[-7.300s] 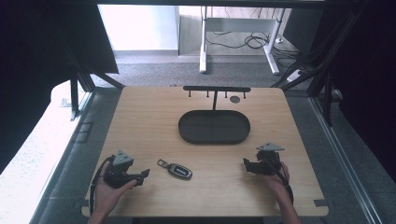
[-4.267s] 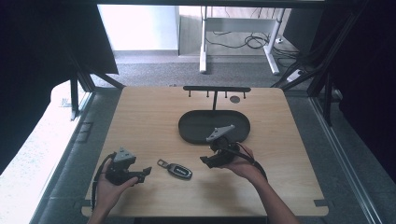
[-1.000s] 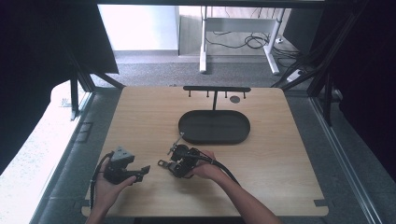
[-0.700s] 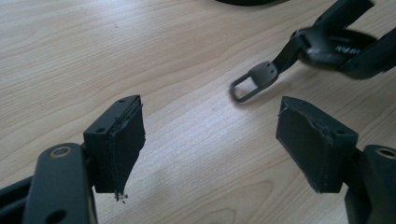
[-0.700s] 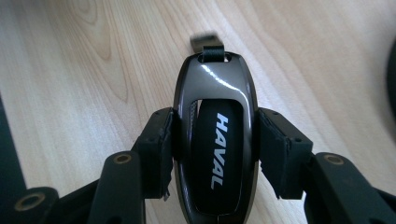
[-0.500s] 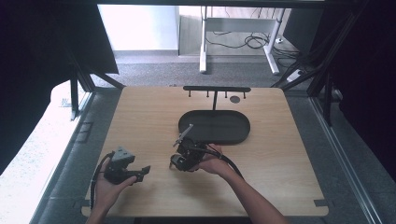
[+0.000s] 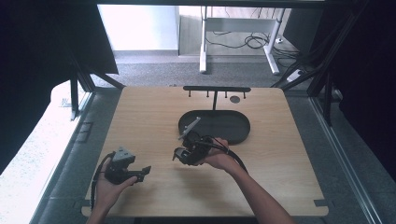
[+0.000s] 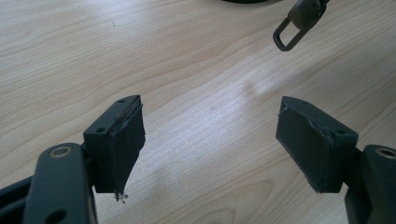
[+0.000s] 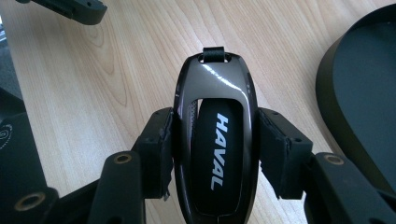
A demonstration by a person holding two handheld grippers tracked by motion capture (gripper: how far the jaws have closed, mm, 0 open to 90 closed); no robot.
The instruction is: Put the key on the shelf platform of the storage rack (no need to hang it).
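A glossy dark car key fob [image 9: 215, 140] marked HAVAL sits between the jaws of my right gripper [image 9: 215, 154], which is shut on its two sides. In the high view my right gripper [image 7: 181, 155] holds it just above the table middle, near the front rim of the black oval tray [image 7: 224, 127]. The fob's metal loop [image 8: 299, 21] hangs at the top right of the left gripper view. My left gripper [image 7: 144, 171] rests at the front left, open [image 8: 210, 135] with bare wood between its pads.
A black rack with small hooks [image 7: 216, 88] stands behind the tray at the table's far edge. The tray's rim [image 9: 327, 88] curves along the right of the right gripper view. A dark jaw of the left gripper [image 9: 70, 7] shows at its top left.
My right gripper crossed from the table's right side to the key fob, shut on it and raised it slightly toward the tray. The left gripper stayed put.
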